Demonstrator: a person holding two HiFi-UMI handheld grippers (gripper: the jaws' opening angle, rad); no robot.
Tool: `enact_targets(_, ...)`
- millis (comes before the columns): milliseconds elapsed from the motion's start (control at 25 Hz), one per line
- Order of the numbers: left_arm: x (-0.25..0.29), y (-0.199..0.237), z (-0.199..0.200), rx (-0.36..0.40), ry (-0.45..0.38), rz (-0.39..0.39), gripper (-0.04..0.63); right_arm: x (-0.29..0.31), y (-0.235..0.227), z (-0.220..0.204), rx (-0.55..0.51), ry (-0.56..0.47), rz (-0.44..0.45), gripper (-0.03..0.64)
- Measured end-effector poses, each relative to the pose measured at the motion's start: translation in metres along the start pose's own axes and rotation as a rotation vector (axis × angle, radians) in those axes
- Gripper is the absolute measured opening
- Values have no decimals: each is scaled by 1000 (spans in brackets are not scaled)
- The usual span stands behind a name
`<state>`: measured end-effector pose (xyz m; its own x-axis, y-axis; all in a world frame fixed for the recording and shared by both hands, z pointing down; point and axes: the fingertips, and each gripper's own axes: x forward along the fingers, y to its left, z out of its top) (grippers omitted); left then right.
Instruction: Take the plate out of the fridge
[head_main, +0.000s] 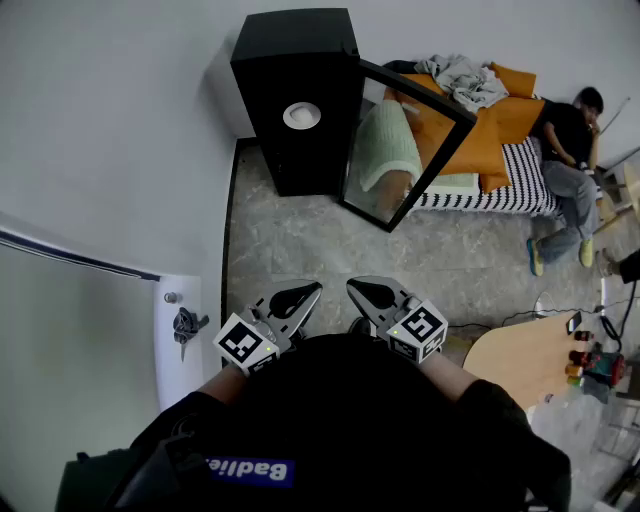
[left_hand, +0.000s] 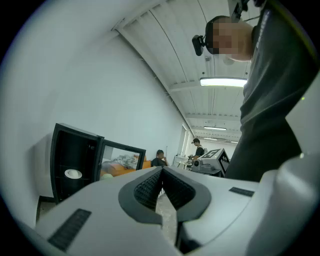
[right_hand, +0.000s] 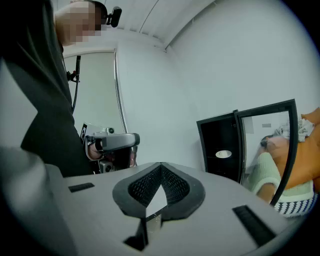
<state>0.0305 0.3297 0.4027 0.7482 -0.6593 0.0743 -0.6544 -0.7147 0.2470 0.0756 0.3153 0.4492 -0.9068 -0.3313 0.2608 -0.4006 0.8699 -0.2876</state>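
- Left gripper, lower centre, is held close to the chest, jaws closed on nothing.
- Right gripper sits just beside it, also closed and empty.
- Plate sits inside the open fridge, upper centre, well apart from both.

Only one text noted: white lettering on a blue patch on the dark garment well behind both jaws. It lies inverted and we cannot read it surely. Left cube and right cube, just behind the jaws, carry square black-and-white coded markers without letters or numbers.
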Motion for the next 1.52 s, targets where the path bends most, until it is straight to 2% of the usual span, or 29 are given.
enact_targets(400, 1, 2, 1, -1, -8, -5, 6, 0, -2, 0, 0, -6, -6, -3)
enact_targets(560, 2, 4, 0, 0, -9, -3, 6, 0, -4, -12, 17, -9, 22, -3)
enact_targets(960, 23, 7, 2, 6, -7, 21, 6, -13, -22, -6, 30, -40, 36, -3)
enact_targets(1520, 64, 4, -13, -17, -18, 150, 7, -50, -70, -21, 62, -15, 75, -3)
